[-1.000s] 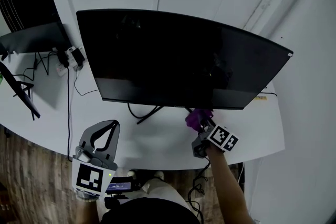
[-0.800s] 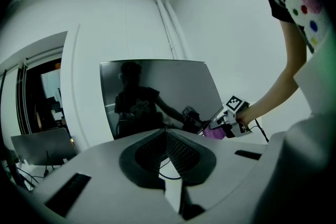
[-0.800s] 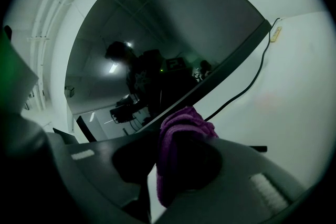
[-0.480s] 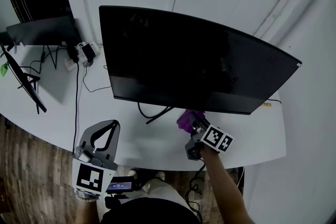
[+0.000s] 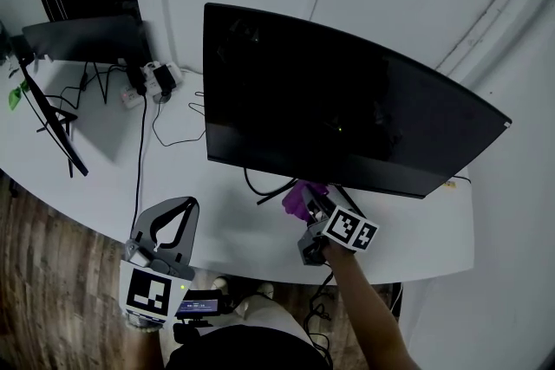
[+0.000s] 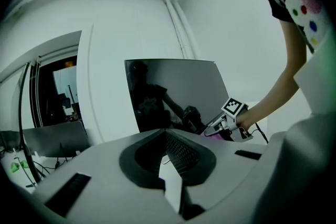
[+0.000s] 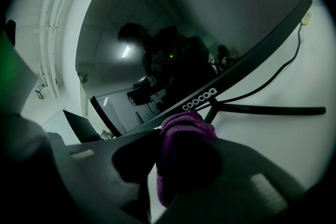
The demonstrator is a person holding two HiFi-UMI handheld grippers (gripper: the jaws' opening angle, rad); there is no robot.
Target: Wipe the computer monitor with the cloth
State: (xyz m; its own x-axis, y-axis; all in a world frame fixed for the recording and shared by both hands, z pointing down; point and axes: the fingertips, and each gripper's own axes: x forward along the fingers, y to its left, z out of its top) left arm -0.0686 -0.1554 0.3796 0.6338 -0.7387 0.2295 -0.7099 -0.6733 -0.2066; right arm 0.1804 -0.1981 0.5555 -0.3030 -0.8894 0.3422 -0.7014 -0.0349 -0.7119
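White desk (image 5: 104,178), wood floor (image 5: 43,273), right gripper (image 5: 314,204) clamped on purple cloth (image 5: 295,197) below monitor (image 5: 329,108), left gripper (image 5: 192,204) closed

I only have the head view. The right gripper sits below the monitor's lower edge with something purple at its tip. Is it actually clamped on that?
Observer: Yes. The right gripper view shows the right gripper shut on a bunched purple cloth, with a jaw pressing it from each side.
Operator: Is the cloth on the screen?
Observer: Not on the glass. In that view its top sits just under the bottom bezel of the monitor, next to the brand lettering. I cannot tell whether it touches the bezel.
Operator: And the left gripper?
Observer: The left gripper view shows the left gripper shut, with nothing between its jaws.
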